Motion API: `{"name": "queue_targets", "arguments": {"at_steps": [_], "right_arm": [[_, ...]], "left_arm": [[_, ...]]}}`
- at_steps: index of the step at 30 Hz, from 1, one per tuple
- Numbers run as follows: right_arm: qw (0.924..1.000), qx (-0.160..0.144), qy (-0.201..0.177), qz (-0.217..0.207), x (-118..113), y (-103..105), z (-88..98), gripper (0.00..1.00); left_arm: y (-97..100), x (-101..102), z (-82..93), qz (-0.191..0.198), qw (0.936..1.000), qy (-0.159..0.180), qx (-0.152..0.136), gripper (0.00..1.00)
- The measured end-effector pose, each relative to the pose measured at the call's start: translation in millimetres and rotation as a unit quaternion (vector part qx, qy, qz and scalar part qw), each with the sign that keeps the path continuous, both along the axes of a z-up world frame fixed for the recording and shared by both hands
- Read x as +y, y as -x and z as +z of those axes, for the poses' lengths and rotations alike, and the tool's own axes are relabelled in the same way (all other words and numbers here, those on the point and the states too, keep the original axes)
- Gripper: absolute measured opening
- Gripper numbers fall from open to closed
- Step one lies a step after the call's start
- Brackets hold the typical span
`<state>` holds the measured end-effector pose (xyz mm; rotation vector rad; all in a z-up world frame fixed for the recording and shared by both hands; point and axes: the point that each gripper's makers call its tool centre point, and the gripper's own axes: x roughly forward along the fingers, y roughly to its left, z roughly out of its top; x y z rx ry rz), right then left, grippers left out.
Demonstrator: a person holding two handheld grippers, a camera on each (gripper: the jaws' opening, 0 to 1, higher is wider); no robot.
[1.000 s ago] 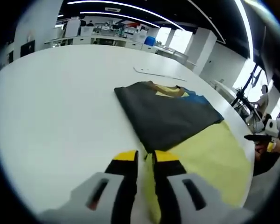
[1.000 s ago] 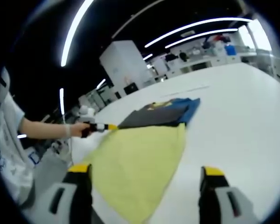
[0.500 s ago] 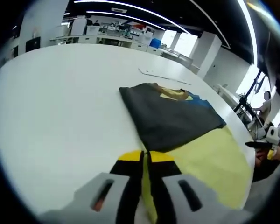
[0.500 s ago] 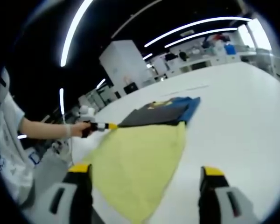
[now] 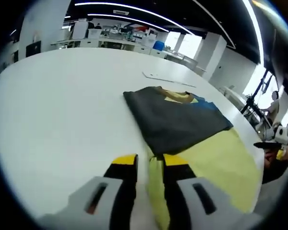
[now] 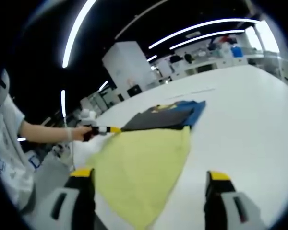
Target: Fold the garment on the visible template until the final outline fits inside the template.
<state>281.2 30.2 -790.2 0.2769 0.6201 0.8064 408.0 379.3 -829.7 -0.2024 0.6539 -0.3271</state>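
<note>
Two hand-held grippers are working: left (image 5: 150,167), jaws slightly parted, is straddling the garment (image 5: 182,124) hem edge; right (image 6: 149,179) is hovering spread, garment ahead.

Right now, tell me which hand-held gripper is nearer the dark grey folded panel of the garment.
Left. The left hand-held gripper sits at the dark grey panel's near corner. The right hand-held gripper hangs open past the yellow part, farther from that panel.
</note>
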Motion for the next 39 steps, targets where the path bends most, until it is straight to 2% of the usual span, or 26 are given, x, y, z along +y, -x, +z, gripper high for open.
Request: {"name": "queue_targets", "arguments": {"at_steps": [4, 7, 9, 10, 11, 15, 18, 19, 23, 28, 30, 32, 34, 37, 39], "right_arm": [[1.0, -0.003, 0.004, 0.006, 2.0, 1.1, 0.5, 0.96], [0.9999, -0.007, 0.009, 0.01, 4.0, 1.7, 1.6, 0.98], [0.9998, -0.01, 0.012, 0.014, 5.8, 2.2, 2.7, 0.99], [0.9997, -0.012, 0.015, 0.014, 6.3, 2.0, 3.3, 0.99], [0.9996, -0.014, 0.018, 0.015, 6.3, 2.1, 3.7, 0.99], [0.9991, -0.021, 0.032, 0.019, 5.7, 2.0, 4.2, 0.99], [0.9984, -0.025, 0.044, 0.024, 5.6, 4.1, 4.2, 1.0], [0.9983, -0.025, 0.048, 0.024, 5.6, 5.2, 4.1, 1.0], [0.9979, -0.025, 0.053, 0.028, 6.7, 10.0, 4.8, 1.0], [0.9975, -0.021, 0.06, 0.029, 4.9, 19.5, 2.2, 1.0], [0.9974, -0.02, 0.062, 0.029, 3.5, 23.4, 0.8, 0.99], [0.9974, -0.014, 0.063, 0.033, 1.2, 28.2, -1.1, 0.94], [0.9974, -0.01, 0.061, 0.038, -0.4, 33.7, -2.0, 0.82], [0.9975, -0.005, 0.063, 0.031, -1.8, 38.4, -5.4, 0.85], [0.997, -0.001, 0.07, 0.032, -6.5, 41.9, -10.7, 0.82]], "left_arm": [[0.5, 7.6, 2.7, -0.03, 0.9991, -0.015, -0.025, 0.4], [10.8, 0.1, 10.6, -0.047, 0.9981, -0.003, -0.041, 0.58], [16.8, -2.5, 14.3, -0.059, 0.9973, -0.004, -0.044, 0.69], [17.3, -0.5, 15.6, -0.07, 0.996, -0.011, -0.056, 0.73], [19.0, -1.2, 19.6, -0.076, 0.9948, -0.014, -0.067, 0.76], [27.5, 1.5, 25.4, -0.083, 0.9935, -0.01, -0.078, 0.9], [37.9, -4.8, 31.4, -0.094, 0.9922, -0.012, -0.081, 0.96], [46.1, -8.1, 37.1, -0.105, 0.9908, -0.015, -0.084, 0.96], [61.8, -11.7, 40.8, -0.121, 0.9894, -0.013, -0.08, 0.96], [91.5, -17.3, 35.4, -0.151, 0.9865, 0.0, -0.064, 0.86], [101.1, -15.8, 33.3, -0.153, 0.9865, 0.003, -0.058, 0.86], [111.9, -17.2, 30.6, -0.156, 0.9866, 0.004, -0.047, 0.83], [122.5, -19.7, 30.8, -0.161, 0.986, 0.004, -0.044, 0.77], [133.4, -21.8, 30.9, -0.167, 0.9852, 0.01, -0.038, 0.72], [137.7, -20.8, 30.2, -0.171, 0.9846, 0.013, -0.034, 0.67]]}}
